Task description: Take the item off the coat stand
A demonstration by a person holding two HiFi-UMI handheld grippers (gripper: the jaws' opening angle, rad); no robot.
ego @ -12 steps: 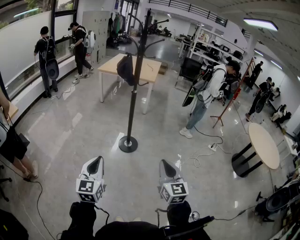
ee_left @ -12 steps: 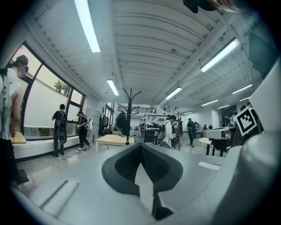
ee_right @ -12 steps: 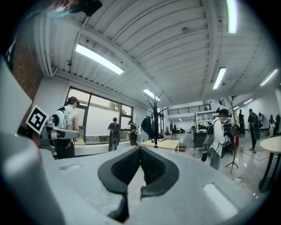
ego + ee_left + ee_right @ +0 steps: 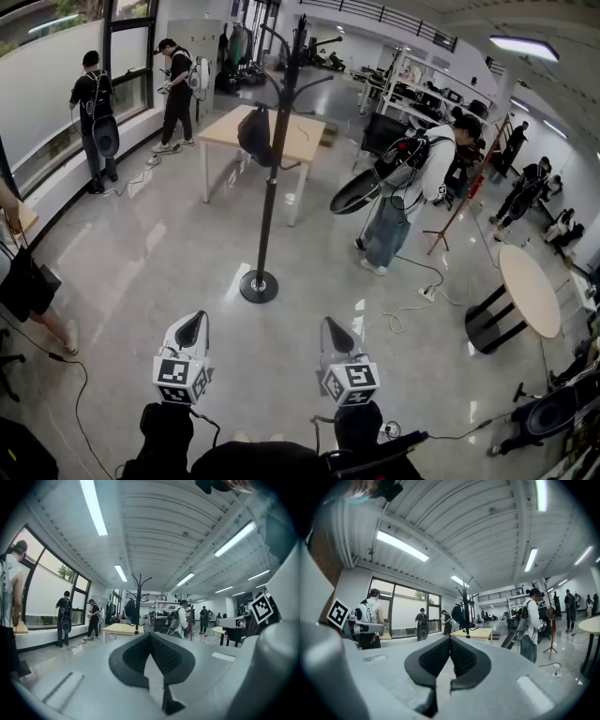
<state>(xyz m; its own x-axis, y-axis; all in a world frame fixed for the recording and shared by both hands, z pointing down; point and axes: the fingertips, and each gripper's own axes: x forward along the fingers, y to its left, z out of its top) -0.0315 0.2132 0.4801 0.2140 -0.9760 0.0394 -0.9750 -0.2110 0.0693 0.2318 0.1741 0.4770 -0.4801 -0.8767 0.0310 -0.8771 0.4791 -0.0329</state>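
A tall black coat stand (image 4: 272, 187) rises from a round base on the grey floor, well ahead of me. A black bag (image 4: 252, 136) hangs from one of its arms on the left side. Both gripper views show the stand (image 4: 139, 603) (image 4: 465, 609) far off, with the bag (image 4: 131, 608) (image 4: 457, 614) still on it. My left gripper (image 4: 190, 328) and right gripper (image 4: 336, 335) are low in the head view, side by side, both far short of the stand. Each has its jaws shut together with nothing between them.
A wooden table (image 4: 305, 141) stands behind the coat stand. A person with a backpack and a dark dish-shaped item (image 4: 398, 192) stands to the right of it. Cables (image 4: 412, 302) lie on the floor, a round table (image 4: 528, 291) is at right, and people (image 4: 94, 117) stand by the left window.
The person with the backpack has turned and stepped a little left, towards the stand. The person at the far window has shifted right. My grippers have hardly moved.
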